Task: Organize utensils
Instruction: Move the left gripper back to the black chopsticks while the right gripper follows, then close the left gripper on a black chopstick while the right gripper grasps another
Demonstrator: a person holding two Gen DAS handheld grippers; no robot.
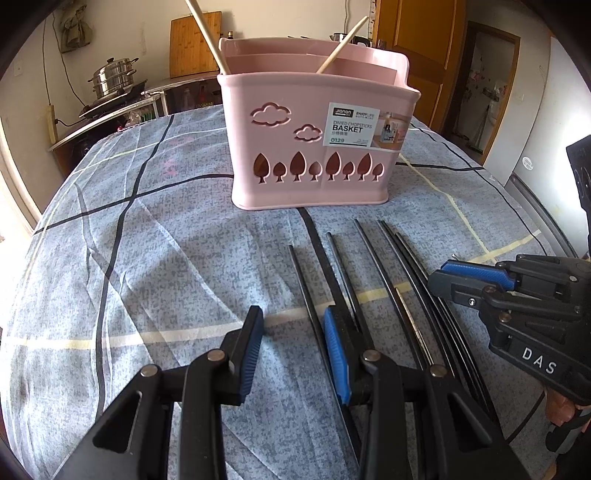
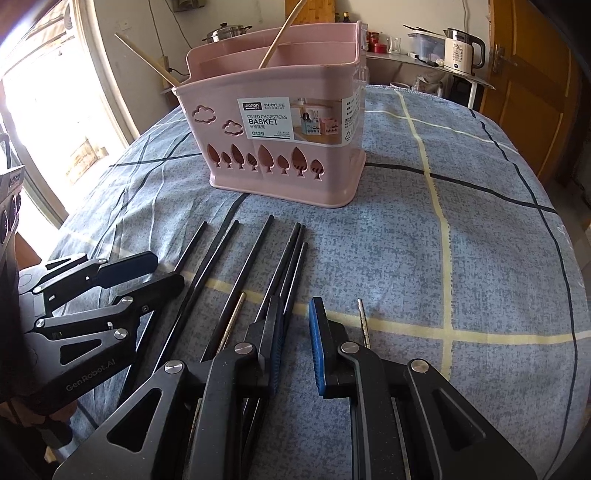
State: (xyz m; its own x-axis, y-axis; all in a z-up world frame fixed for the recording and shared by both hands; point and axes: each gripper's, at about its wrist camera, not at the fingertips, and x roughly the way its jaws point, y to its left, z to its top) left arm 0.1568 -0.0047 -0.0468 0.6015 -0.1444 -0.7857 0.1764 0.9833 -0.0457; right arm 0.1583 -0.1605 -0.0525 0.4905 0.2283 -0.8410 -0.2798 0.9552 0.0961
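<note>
On the tabletop (image 1: 110, 258), black chopsticks (image 2: 221, 258) lie before the pink basket (image 1: 314, 147). Your left gripper (image 1: 293, 354) and right gripper (image 2: 295, 343) both stand open, gripping nothing.

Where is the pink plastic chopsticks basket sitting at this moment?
In both wrist views the pink plastic chopsticks basket stands upright on the blue checked tablecloth, just beyond the far tips of the black chopsticks lying loose before both grippers.

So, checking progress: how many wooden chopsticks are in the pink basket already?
2. One wooden chopstick leans out over the pink basket's left end; the other chopstick leans right from its middle. Others may hide inside.
</note>
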